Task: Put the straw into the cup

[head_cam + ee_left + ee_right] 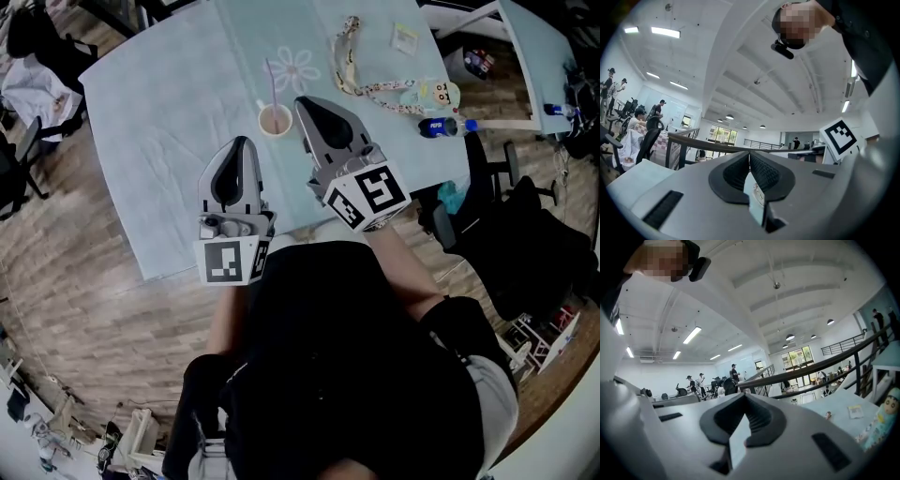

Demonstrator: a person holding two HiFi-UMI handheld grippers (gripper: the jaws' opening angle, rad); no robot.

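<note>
The straw (270, 84) stands nearly upright in the cup (275, 121), well in from the table's (159, 112) near edge, just ahead of the clenched, empty right hand-held gripper (303, 101) and farther from the equally clenched, empty left hand-held gripper (242, 141).

Seen from above, a worktop (169, 112) covered in a pale blue cloth stands on a wood-plank floor (84, 309). A faint flower print (298, 67) marks the cloth near its middle. Right of the print lies a patterned lanyard (375, 92), running to a cartoon figure (436, 94) at the right edge. A small packet (405, 37) lies farther back. A blue Pepsi bottle (439, 127) lies on its side, just nearer than the figure. A black office chair (525, 234) stands right of the worktop. From worktop level, a dark railing (820, 366) crosses a bright hall where people (701, 383) stand under strip lights (691, 335).
</note>
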